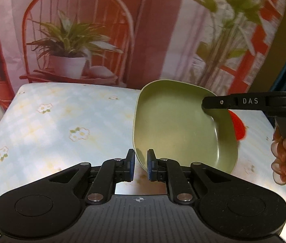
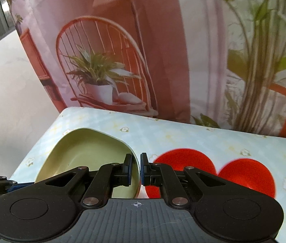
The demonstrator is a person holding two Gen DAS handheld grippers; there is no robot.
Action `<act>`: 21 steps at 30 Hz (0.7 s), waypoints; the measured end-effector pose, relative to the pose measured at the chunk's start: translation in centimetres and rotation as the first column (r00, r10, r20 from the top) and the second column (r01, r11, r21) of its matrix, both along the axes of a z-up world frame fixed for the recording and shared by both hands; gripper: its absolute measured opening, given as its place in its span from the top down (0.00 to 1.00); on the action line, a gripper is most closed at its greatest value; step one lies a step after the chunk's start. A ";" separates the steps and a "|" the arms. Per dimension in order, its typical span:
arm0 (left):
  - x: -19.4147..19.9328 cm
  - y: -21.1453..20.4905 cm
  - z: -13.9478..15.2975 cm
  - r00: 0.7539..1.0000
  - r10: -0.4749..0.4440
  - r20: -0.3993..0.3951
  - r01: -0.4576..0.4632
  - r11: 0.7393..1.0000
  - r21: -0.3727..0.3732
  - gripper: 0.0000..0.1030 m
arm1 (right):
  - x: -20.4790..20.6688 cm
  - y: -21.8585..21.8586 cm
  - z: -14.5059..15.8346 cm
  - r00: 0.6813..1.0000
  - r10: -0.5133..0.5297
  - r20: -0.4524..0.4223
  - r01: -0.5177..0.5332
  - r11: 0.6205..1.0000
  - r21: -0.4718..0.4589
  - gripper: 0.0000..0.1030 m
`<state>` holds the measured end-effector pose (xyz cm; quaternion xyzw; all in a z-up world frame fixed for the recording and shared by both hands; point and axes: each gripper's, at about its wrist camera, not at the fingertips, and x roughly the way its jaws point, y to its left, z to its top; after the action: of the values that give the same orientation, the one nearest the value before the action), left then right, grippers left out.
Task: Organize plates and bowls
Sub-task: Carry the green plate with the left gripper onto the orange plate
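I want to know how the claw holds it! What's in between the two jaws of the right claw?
The rim of the pale green rounded-square dish sits between the jaws of the right gripper, with red plates just beyond; the right wrist view shows it.

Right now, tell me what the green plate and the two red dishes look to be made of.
Green plate: probably melamine or matte plastic; thin rim, even colour, soft dull sheen.
Red dishes: likely glossy plastic; saturated, uniform red, though glare and blur leave it open.
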<state>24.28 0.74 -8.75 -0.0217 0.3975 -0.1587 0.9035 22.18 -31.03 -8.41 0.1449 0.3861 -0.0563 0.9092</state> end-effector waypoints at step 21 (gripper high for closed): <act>-8.4 -4.3 -1.6 0.983 -0.181 -0.007 0.180 0.981 -0.077 0.82 | -12.6 -0.4 2.1 0.997 -0.078 -0.027 0.076 0.996 -0.052 0.89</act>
<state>15.88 -3.51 -10.39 -0.0210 0.3979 -0.2547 0.8811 9.53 -31.44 -6.29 0.1355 0.3920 -0.1034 0.9041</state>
